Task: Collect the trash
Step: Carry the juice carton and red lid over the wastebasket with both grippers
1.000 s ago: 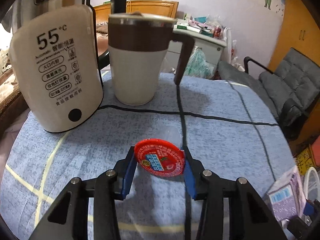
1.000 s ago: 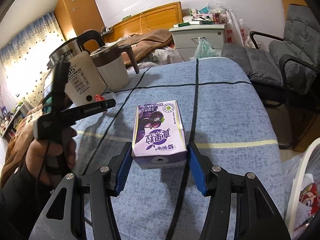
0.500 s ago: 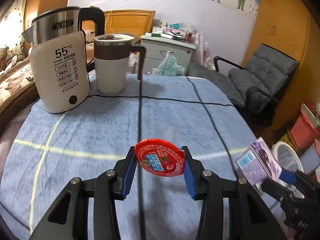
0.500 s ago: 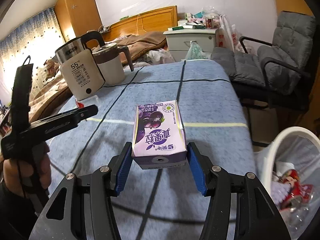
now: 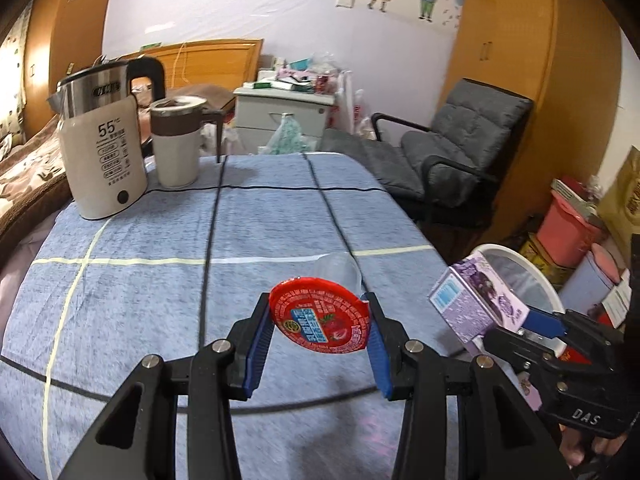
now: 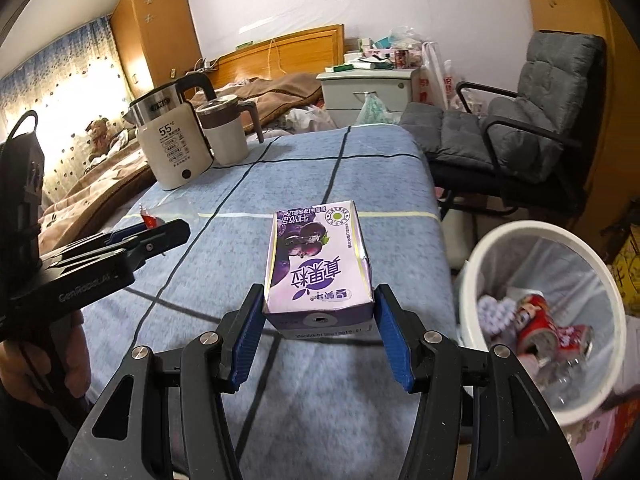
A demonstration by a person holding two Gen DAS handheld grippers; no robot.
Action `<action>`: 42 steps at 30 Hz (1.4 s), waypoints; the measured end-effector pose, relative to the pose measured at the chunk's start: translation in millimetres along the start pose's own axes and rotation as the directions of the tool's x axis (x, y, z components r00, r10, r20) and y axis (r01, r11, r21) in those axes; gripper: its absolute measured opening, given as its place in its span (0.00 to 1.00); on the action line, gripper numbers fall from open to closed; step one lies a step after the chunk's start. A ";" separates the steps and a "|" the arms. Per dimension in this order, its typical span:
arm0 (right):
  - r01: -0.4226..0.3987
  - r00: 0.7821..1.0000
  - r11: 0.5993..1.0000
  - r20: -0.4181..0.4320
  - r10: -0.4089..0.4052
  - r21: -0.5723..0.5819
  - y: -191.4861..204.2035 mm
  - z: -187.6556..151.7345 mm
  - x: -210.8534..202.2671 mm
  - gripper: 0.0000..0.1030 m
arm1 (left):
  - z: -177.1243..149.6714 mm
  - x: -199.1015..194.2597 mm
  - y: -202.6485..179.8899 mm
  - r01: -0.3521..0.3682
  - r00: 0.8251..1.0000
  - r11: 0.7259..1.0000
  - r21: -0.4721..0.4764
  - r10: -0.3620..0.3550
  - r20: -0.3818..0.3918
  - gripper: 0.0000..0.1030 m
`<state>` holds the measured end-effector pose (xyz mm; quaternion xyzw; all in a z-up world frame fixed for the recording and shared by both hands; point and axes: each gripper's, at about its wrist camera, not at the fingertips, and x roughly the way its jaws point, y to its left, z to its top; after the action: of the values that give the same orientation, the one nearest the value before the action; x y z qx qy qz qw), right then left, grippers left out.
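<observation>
My left gripper (image 5: 318, 338) is shut on a clear plastic cup with a red foil lid (image 5: 319, 320), held above the blue tablecloth (image 5: 140, 300). My right gripper (image 6: 318, 330) is shut on a purple milk carton (image 6: 316, 268), held over the table's right edge. The carton (image 5: 476, 306) also shows at the right of the left wrist view. A white trash bin (image 6: 600, 280) lined with a clear bag stands on the floor right of the table, with a red can and other trash inside. The left gripper (image 6: 152, 236) shows at the left of the right wrist view.
A white electric kettle (image 5: 102, 160) and a white-and-brown jug (image 5: 178, 146) stand at the table's far left. A grey armchair (image 5: 452, 152) stands beyond the table's right side. Pink and orange containers (image 5: 568, 228) crowd the floor by the bin.
Both grippers have drawn back from the kettle and swung right toward the table's right edge with their loads. The trash bin has come fully into the right wrist view.
</observation>
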<state>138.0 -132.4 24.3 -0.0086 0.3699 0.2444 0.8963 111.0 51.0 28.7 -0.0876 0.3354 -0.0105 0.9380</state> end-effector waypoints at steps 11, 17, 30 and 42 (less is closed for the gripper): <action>0.036 0.999 0.996 0.012 -0.037 0.077 -30.4 -16.0 -23.1 0.54 | -7.0 -11.3 -34.3 0.078 0.997 0.996 0.046 -0.079 0.005 0.44; 0.071 0.997 0.989 0.016 -0.074 0.130 -53.9 -21.5 -30.3 0.54 | -3.2 -1.6 -55.6 0.116 0.993 0.991 0.073 -0.115 -0.005 0.44; 0.205 0.976 0.949 0.024 -0.218 0.241 -123.1 -27.5 -53.3 0.54 | 8.9 38.8 -126.1 0.258 0.966 0.952 0.165 -0.253 -0.049 0.44; 0.288 0.954 0.905 -0.015 -0.299 0.312 -174.3 -33.6 -54.7 0.54 | 11.2 83.6 -190.0 0.361 0.931 0.904 0.229 -0.337 -0.140 0.44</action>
<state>160.2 -316.1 7.6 0.0812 0.3831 0.0455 0.9190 190.3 -140.9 17.3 -0.0261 0.3555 -0.2250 0.9068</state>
